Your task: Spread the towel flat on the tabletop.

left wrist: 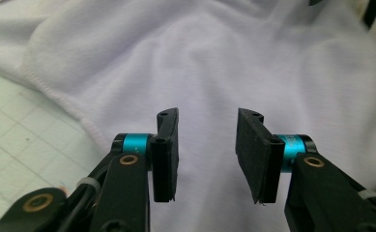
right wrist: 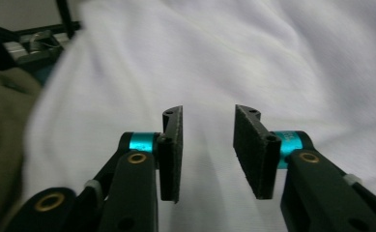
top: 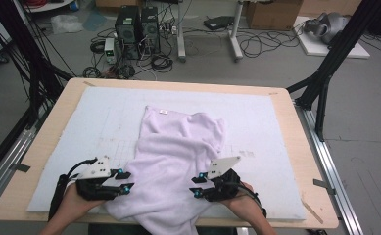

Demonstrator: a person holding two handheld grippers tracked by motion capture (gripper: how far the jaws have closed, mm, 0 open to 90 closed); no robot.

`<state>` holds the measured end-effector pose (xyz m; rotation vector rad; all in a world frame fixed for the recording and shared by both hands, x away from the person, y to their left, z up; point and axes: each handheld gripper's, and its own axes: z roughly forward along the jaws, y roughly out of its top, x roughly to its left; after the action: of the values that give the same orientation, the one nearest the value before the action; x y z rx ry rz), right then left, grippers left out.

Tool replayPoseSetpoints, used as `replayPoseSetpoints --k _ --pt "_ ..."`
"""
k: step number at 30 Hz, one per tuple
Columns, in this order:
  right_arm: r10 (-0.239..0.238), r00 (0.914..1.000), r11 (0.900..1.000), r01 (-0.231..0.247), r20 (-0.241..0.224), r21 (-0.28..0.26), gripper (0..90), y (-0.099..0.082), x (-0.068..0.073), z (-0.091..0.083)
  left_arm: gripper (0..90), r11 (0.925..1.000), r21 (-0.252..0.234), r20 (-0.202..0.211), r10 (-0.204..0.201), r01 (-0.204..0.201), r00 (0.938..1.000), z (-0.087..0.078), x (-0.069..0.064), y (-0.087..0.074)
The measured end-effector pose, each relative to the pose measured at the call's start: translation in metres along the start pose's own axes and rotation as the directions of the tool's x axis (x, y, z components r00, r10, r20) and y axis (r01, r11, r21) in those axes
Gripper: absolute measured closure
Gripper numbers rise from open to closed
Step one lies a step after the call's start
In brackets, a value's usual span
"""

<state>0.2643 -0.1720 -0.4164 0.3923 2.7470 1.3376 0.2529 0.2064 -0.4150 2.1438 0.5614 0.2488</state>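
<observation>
A pale lilac towel (top: 178,147) lies crumpled on the white mat (top: 80,122), its near end hanging over the front edge of the table. My left gripper (top: 124,180) sits at the towel's near left edge, pointing right toward it. In the left gripper view its jaws (left wrist: 207,145) stand open over the towel (left wrist: 200,63), nothing pinched between the pads. My right gripper (top: 198,185) rests on the towel's near right side, pointing left. Its jaws (right wrist: 207,145) are open too, with bare cloth (right wrist: 248,58) beyond them.
The mat covers most of a wooden table (top: 305,161). Black frame posts (top: 325,73) stand at both far corners. On the floor behind are computer towers (top: 136,29), loose cables and a cardboard box (top: 271,12).
</observation>
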Motion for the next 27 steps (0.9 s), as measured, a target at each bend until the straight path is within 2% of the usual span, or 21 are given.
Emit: replayPoseSetpoints --k 3,5,6,7,9,10,12,15,17,19,24,27 --pt "0.029 0.9994 0.999 -0.029 0.019 0.034 62.1 -0.007 -0.016 0.009 59.0 0.9992 0.04 -0.012 0.0 0.001 0.9999 0.017 0.01 -0.001" --pt "0.039 0.9991 0.9975 -0.04 0.016 0.059 62.4 -0.011 -0.02 0.015 60.9 0.9971 0.075 -0.003 -0.009 0.009 1.0 0.029 0.014 -0.004" --pt "0.039 0.9991 0.9964 -0.04 0.014 0.075 63.5 -0.012 -0.021 0.018 66.1 0.9956 0.093 0.009 -0.009 0.008 0.9999 0.034 0.015 -0.006" --pt "0.035 0.9994 0.9952 -0.035 0.008 0.091 66.4 -0.014 -0.021 0.022 71.8 0.9965 0.084 0.004 -0.004 0.003 1.0 0.036 0.015 -0.009" --pt "0.018 0.9997 0.9969 -0.019 0.016 0.077 74.8 -0.016 -0.018 0.024 83.4 0.996 0.087 0.002 -0.019 0.018 0.9998 0.034 0.014 -0.009" --pt "0.028 0.9996 0.9965 -0.029 0.003 0.078 81.8 -0.016 -0.018 0.024 85.8 0.9959 0.091 0.0 -0.008 0.008 1.0 0.033 0.013 -0.009" --pt "0.025 0.9997 0.9962 -0.024 -0.008 0.083 86.1 -0.016 -0.017 0.025 87.0 0.9954 0.096 -0.001 -0.002 0.002 1.0 0.03 0.008 -0.01" --pt "-0.004 1.0 0.995 0.005 -0.004 0.1 87.3 -0.013 -0.012 0.024 87.8 0.9956 0.093 -0.003 -0.002 0.003 1.0 0.023 0.001 -0.015" --pt "0.003 0.9997 0.9964 -0.001 -0.024 0.085 87.4 -0.013 -0.009 0.023 87.9 0.996 0.09 -0.002 -0.004 0.005 1.0 0.017 -0.005 -0.018" --pt "-0.005 0.9994 0.9969 0.007 -0.034 0.078 87.4 -0.012 -0.005 0.022 87.9 0.9965 0.08 0.002 -0.023 0.023 0.9997 0.011 -0.01 -0.022" --pt "-0.017 0.9984 0.9969 0.021 -0.053 0.076 87.4 -0.01 0.007 0.02 87.9 0.9973 0.072 0.007 -0.012 0.012 0.9999 -0.003 -0.027 -0.028" --pt "-0.006 0.9949 0.999 0.011 -0.101 0.044 87.3 -0.011 0.014 0.016 87.9 0.9977 0.066 0.024 -0.015 0.014 0.9996 -0.01 -0.036 -0.032"
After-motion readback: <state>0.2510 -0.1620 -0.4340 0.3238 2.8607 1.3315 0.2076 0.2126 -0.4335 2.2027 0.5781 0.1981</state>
